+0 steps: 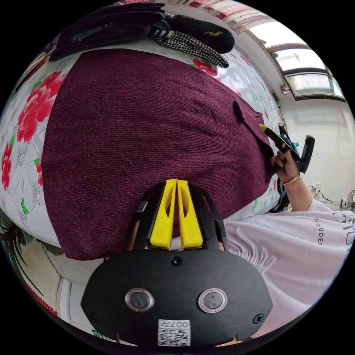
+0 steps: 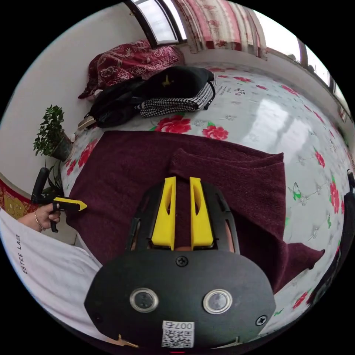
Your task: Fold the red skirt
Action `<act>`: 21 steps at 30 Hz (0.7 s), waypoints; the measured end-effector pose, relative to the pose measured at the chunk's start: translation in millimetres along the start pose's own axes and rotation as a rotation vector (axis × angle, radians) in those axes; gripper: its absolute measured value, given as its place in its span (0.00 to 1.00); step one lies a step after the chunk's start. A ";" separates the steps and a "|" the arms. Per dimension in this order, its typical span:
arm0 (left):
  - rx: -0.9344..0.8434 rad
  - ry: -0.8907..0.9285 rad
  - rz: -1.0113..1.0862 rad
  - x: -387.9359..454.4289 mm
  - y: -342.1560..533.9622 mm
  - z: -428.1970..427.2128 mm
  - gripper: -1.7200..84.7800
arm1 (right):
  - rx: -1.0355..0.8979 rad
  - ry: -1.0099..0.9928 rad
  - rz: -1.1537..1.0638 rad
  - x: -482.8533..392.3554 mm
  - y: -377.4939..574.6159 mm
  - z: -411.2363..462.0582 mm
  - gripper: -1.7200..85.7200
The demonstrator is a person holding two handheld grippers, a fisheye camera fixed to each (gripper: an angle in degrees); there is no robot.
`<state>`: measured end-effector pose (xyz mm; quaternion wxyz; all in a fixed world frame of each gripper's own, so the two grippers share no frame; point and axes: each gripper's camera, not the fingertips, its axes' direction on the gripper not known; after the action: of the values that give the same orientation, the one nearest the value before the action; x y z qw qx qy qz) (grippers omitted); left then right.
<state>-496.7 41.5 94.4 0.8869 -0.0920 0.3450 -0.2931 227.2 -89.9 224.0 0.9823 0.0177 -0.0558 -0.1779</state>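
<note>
Left gripper view: left gripper (image 1: 176, 182) jaws together over the near edge of the red skirt (image 1: 148, 137), which lies flat on the floral bedspread (image 1: 33, 122); whether cloth is pinched cannot be told. Right gripper view: right gripper (image 2: 182, 180) jaws slightly apart, skirt fold between them

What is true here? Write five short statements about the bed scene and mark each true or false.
1. The dark red knitted skirt lies on a white bed sheet printed with red flowers. True.
2. The left gripper has its yellow jaws wide apart. False: they are closed together over the skirt's near edge.
3. A black-and-white houndstooth garment lies beyond the skirt. True.
4. The green potted plant stands on the skirt. False: it stands off the bed, by the wall.
5. The skirt is rolled into a ball. False: it lies spread out, with one part near the right gripper raised.
</note>
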 end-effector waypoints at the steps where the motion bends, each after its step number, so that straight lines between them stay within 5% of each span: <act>1: -0.001 0.002 -0.001 -1.2 0.3 -0.5 0.01 | 0.036 0.029 0.063 19.9 12.4 -19.4 0.08; 10: -0.016 0.027 -0.026 1.9 -10.7 -8.2 0.01 | 0.091 0.230 0.828 207.8 163.3 -87.2 0.13; 21: -0.004 0.006 -0.032 21.6 -9.8 -26.1 0.01 | 0.161 0.152 0.873 202.9 156.5 -66.7 0.05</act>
<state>-505.8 22.1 66.4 0.8809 -0.0982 0.3468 -0.3068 478.2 -13.7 187.2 0.9622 0.0817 0.0004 0.2599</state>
